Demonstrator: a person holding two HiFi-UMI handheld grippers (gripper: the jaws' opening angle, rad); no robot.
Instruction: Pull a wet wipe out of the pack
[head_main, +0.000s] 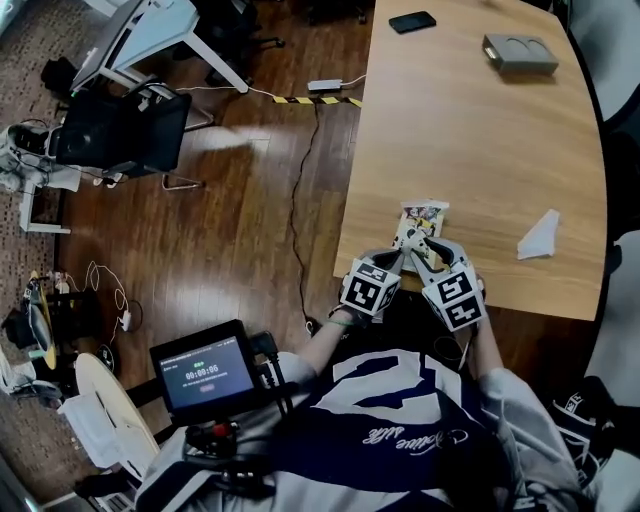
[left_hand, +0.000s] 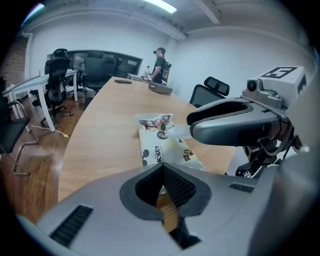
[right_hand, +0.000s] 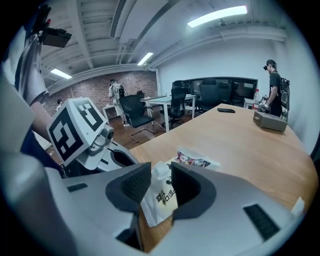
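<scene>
My left tool (left_hand: 161, 168): jaws together, empty.
My right tool (right_hand: 161, 174): jaws apart, empty.
Pack: white printed plastic wipe pack (right_hand: 162, 200), just ahead of both tools.
Progress: I judge nothing pulled yet.

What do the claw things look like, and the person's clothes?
The left gripper and right gripper are grey plastic with dark ribbed pads. Each carries a white cube with black square markers. The person wears a navy shirt with white lettering.
</scene>
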